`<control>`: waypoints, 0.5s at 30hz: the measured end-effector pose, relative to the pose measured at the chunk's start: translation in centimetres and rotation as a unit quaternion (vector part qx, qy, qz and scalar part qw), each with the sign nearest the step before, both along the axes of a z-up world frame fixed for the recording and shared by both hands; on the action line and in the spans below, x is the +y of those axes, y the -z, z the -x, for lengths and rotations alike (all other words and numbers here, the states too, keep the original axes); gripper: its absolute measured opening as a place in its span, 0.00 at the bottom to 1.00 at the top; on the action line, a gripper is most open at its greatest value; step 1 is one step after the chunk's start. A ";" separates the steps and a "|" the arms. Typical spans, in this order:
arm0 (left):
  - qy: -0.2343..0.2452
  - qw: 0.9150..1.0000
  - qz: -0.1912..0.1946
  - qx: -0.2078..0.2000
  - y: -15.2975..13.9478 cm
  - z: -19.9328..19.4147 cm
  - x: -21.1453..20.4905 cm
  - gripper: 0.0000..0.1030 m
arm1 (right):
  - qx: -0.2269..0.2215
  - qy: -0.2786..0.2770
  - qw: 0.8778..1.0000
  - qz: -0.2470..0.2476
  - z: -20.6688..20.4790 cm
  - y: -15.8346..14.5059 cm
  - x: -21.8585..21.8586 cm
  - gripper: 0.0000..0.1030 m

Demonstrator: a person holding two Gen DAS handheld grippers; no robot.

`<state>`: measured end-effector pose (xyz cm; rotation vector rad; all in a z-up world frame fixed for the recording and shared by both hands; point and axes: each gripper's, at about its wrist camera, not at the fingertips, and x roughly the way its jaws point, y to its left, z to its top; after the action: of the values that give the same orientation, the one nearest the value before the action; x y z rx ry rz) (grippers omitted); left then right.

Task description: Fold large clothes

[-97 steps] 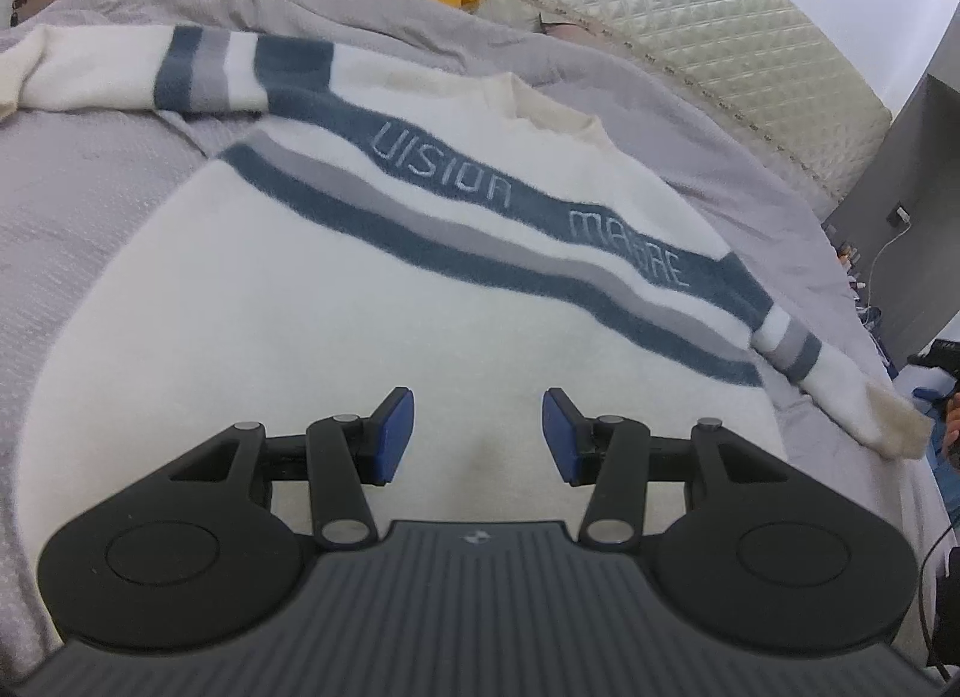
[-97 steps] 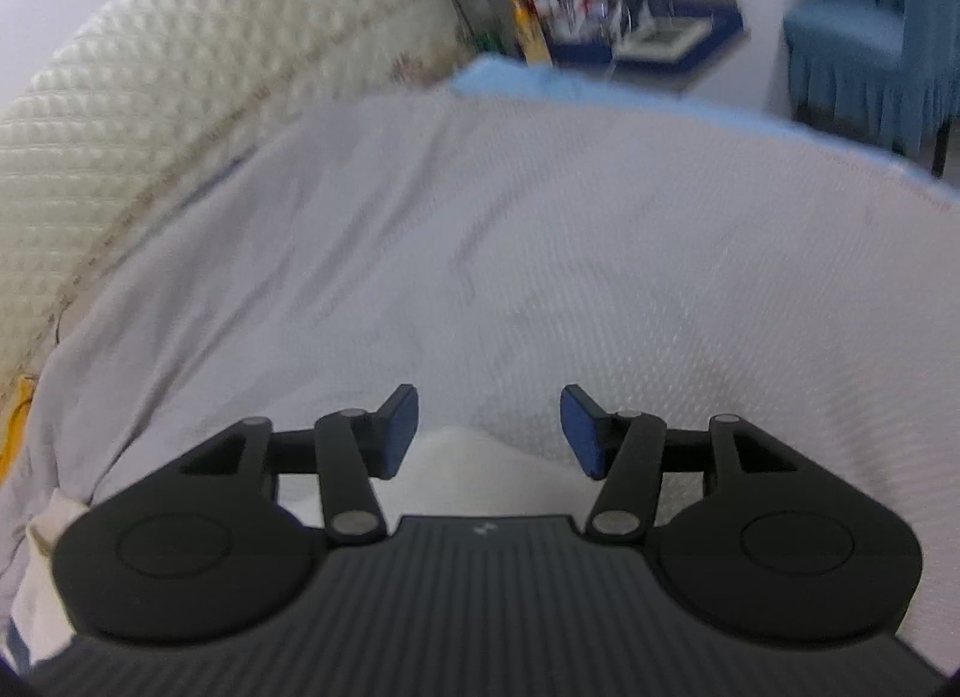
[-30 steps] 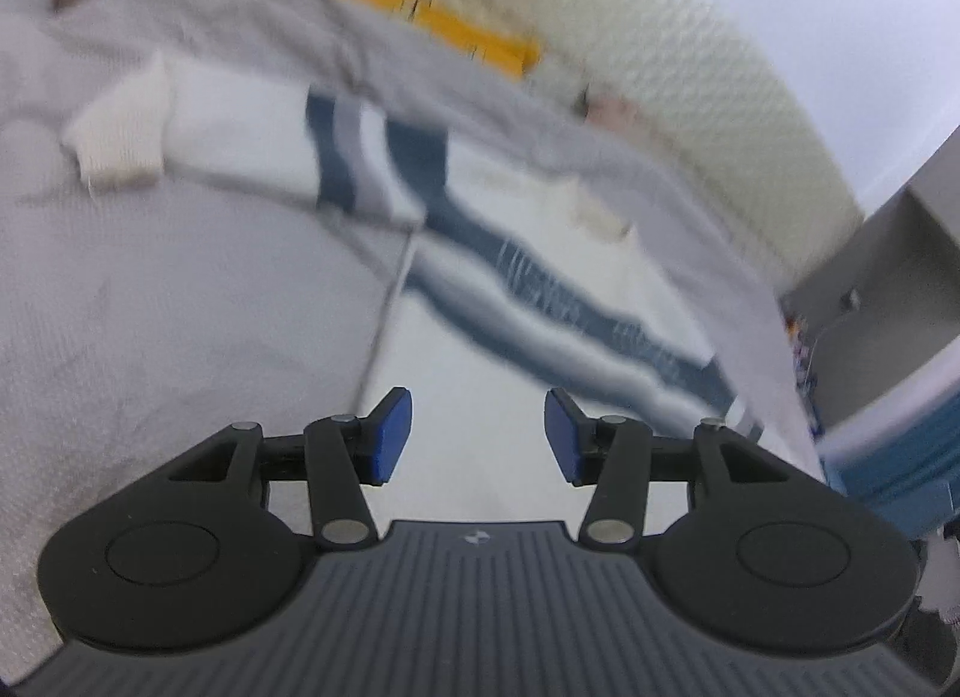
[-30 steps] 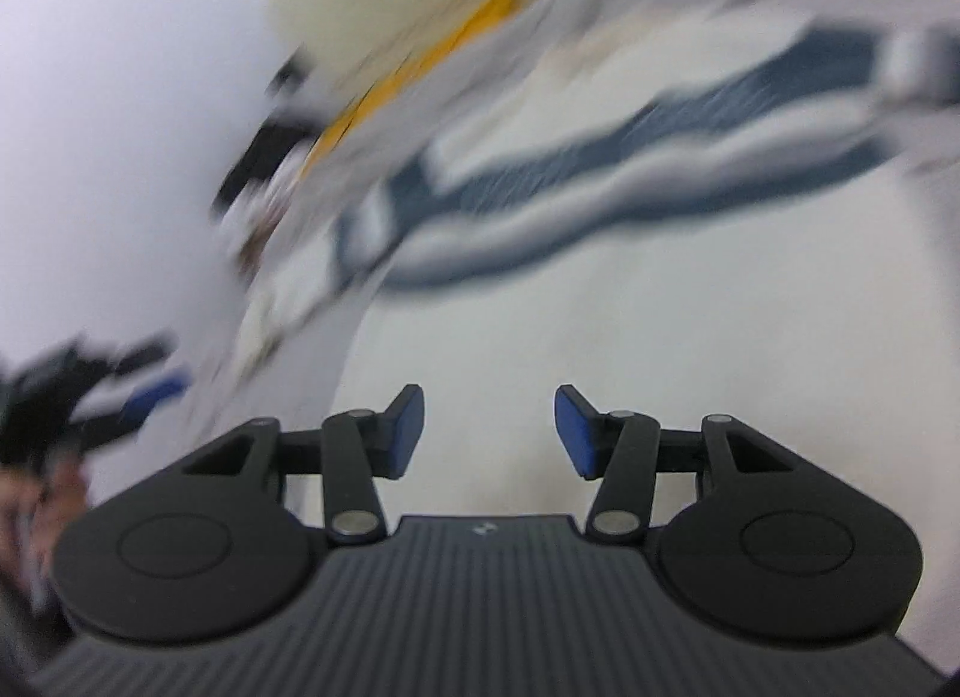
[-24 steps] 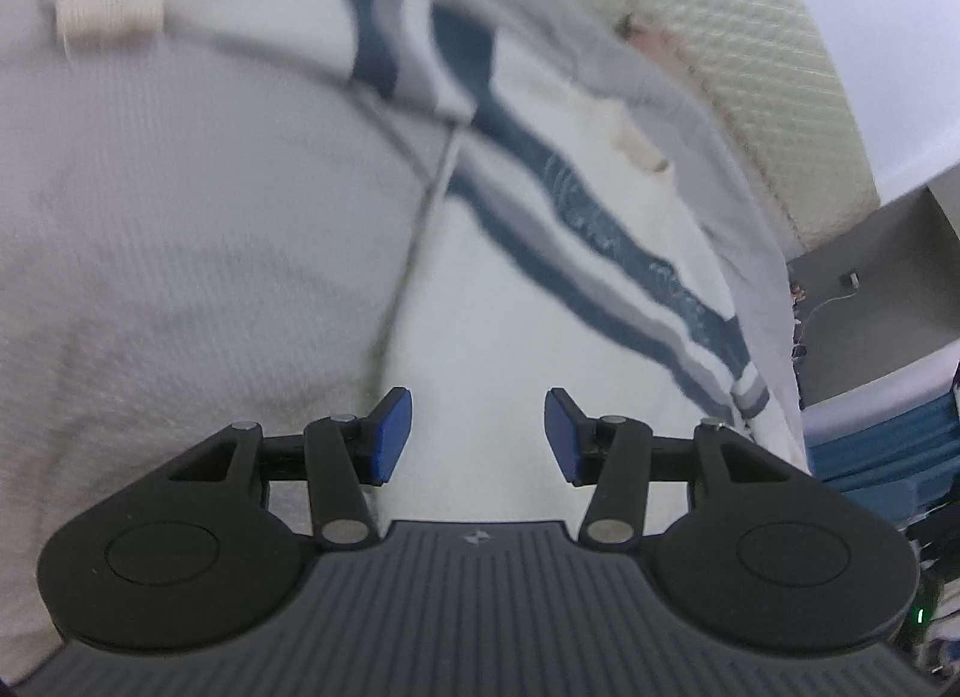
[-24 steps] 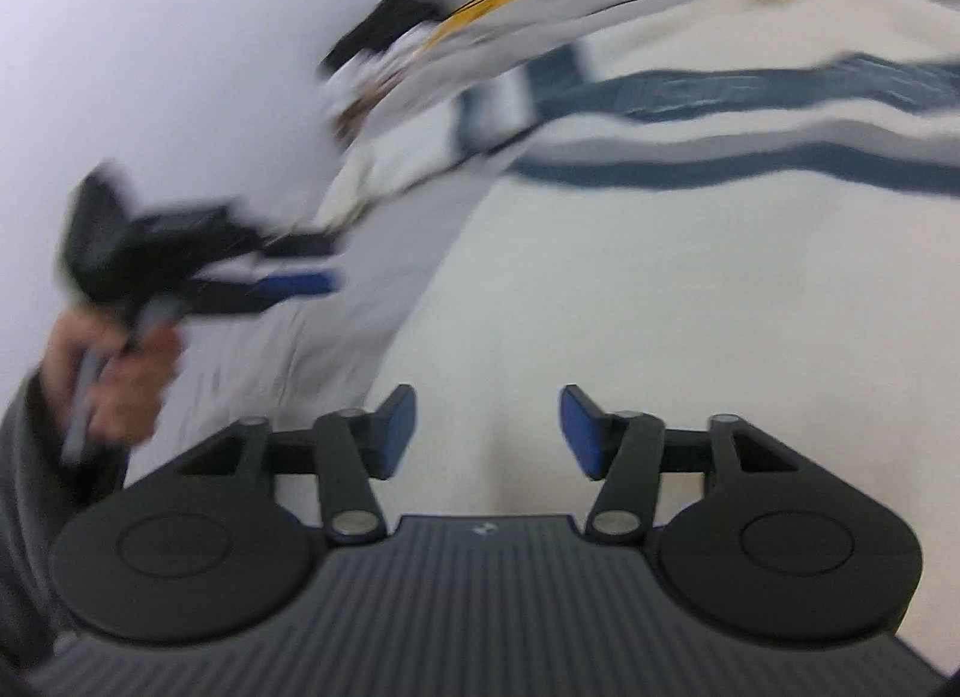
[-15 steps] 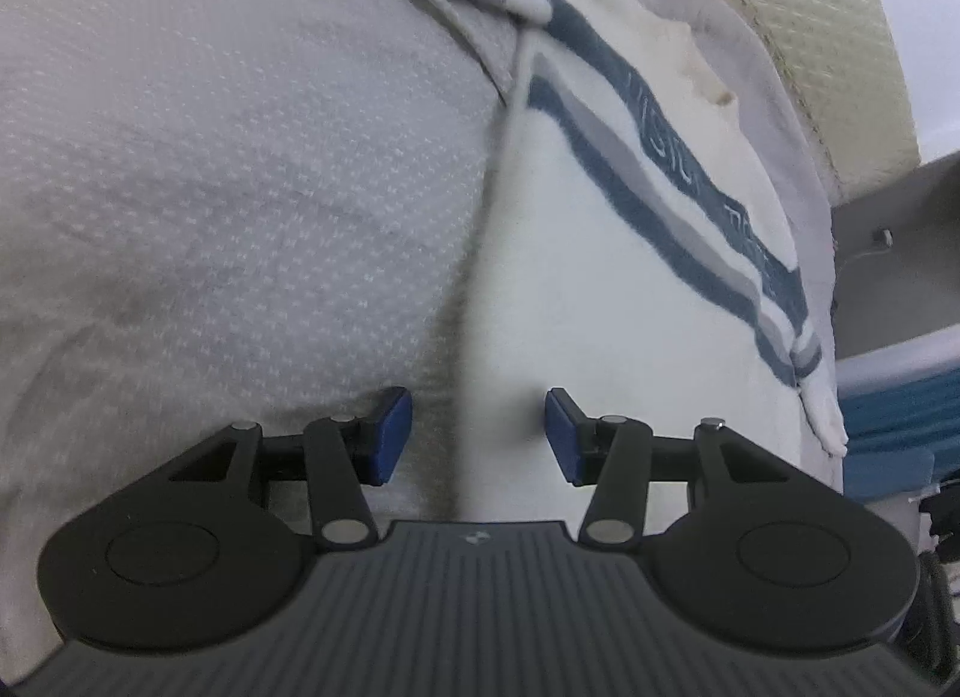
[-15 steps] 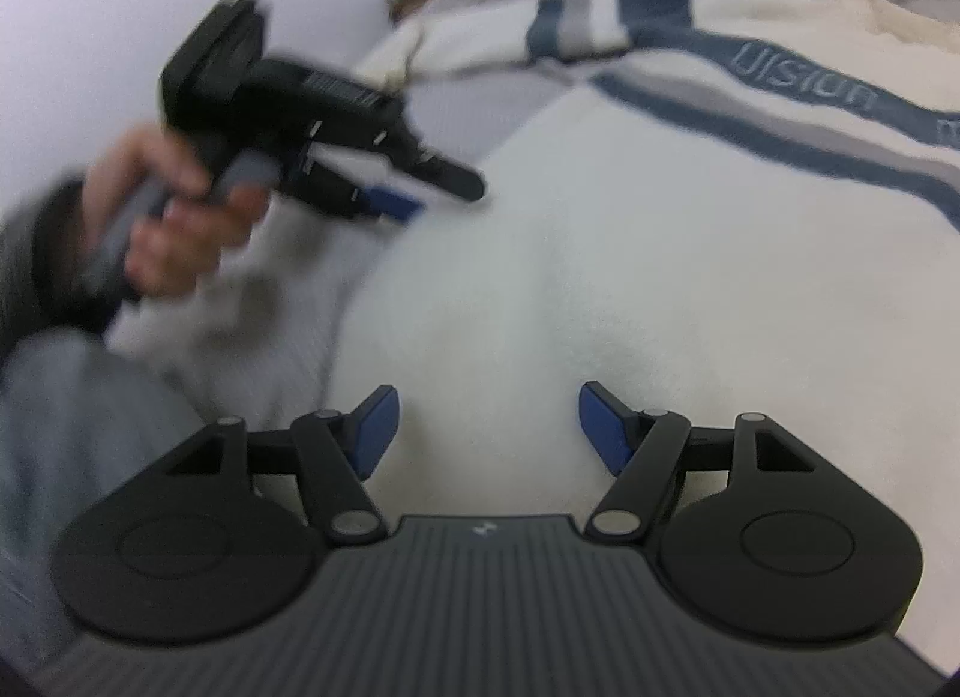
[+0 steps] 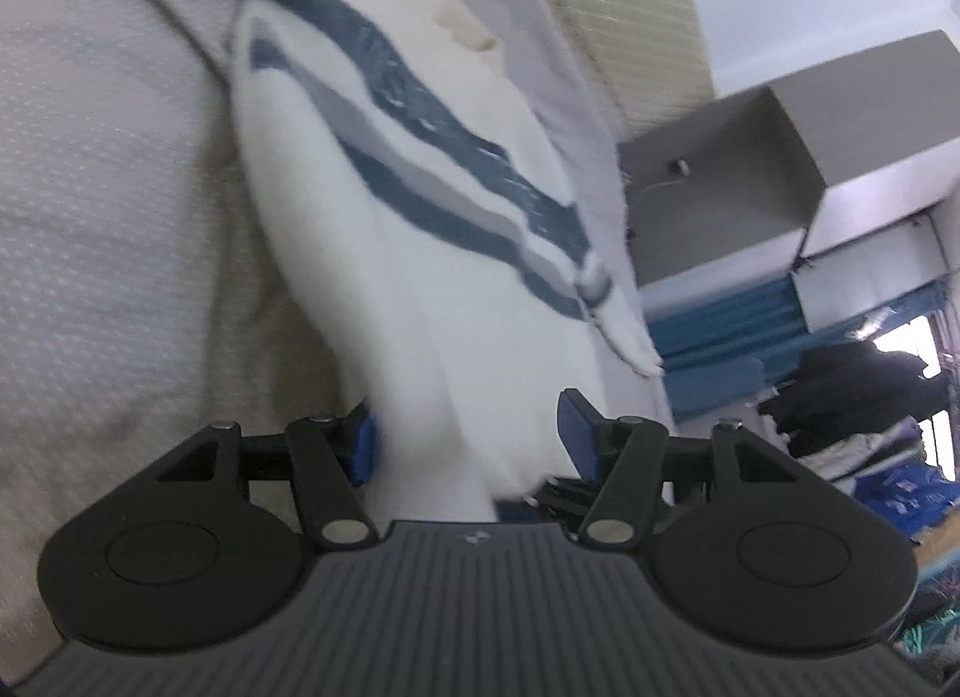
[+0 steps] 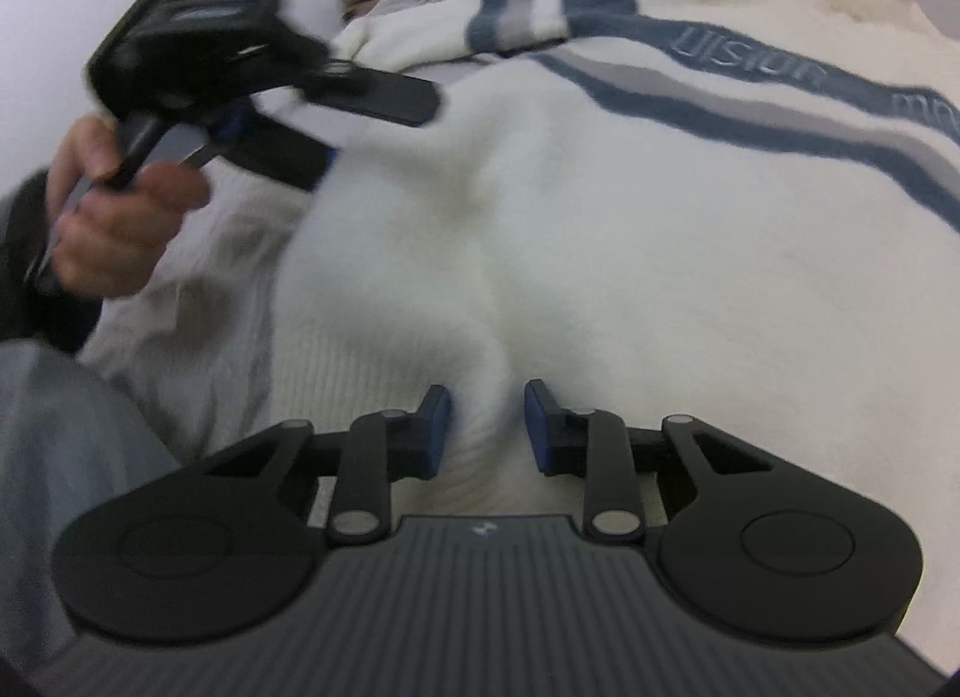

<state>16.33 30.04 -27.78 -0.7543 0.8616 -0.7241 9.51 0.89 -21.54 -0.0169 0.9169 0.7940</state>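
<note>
Right gripper [image 10: 487, 427] has just been closing and pinches the sweater [image 10: 600, 205] hem; left gripper [image 9: 465, 442], just opening, straddles its edge. Sweater lies flat on the bed [image 9: 108, 187], unfolded.

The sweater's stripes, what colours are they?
Dark blue and grey, on a cream sweater; clearest in the right wrist view.

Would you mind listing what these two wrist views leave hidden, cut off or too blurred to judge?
- Left wrist view: the sweater hem passes behind the left gripper body, so pad contact is unclear.
- Left wrist view: the chest lettering is motion-blurred, unreadable.
- Right wrist view: the lettering runs off the right edge.
- Right wrist view: the right gripper pads pinch a ridge of hem; the hem's edge is hidden beneath it.
</note>
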 end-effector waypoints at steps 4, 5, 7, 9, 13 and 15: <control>0.043 0.999 0.015 0.005 -1.2 1.7 -1.3 0.62 | 0.041 0.033 0.998 -0.046 -1.1 0.0 -1.6 0.29; 0.044 0.999 0.005 0.007 -1.6 2.2 -1.7 0.62 | 0.051 0.041 0.996 -0.059 -1.3 0.0 -1.9 0.29; 0.046 0.999 -0.002 0.019 -1.8 3.1 -2.2 0.62 | 0.063 0.055 0.994 -0.077 -1.6 -0.1 -2.7 0.29; 0.042 0.998 -0.015 0.035 -1.8 3.7 -2.8 0.62 | 0.071 0.068 0.991 -0.091 -1.9 -0.4 -3.3 0.29; 0.021 0.993 -0.080 0.079 -1.7 4.7 -4.0 0.44 | 0.069 0.093 0.987 -0.113 -1.9 -1.4 -4.9 0.29; 0.007 0.989 -0.109 0.101 -1.6 5.0 -4.1 0.20 | 0.059 0.111 0.986 -0.114 -1.6 -1.9 -5.9 0.32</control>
<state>11.34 25.97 -26.23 -0.6322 1.1119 -0.5600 11.07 -5.03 -19.62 0.3305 0.9161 0.6936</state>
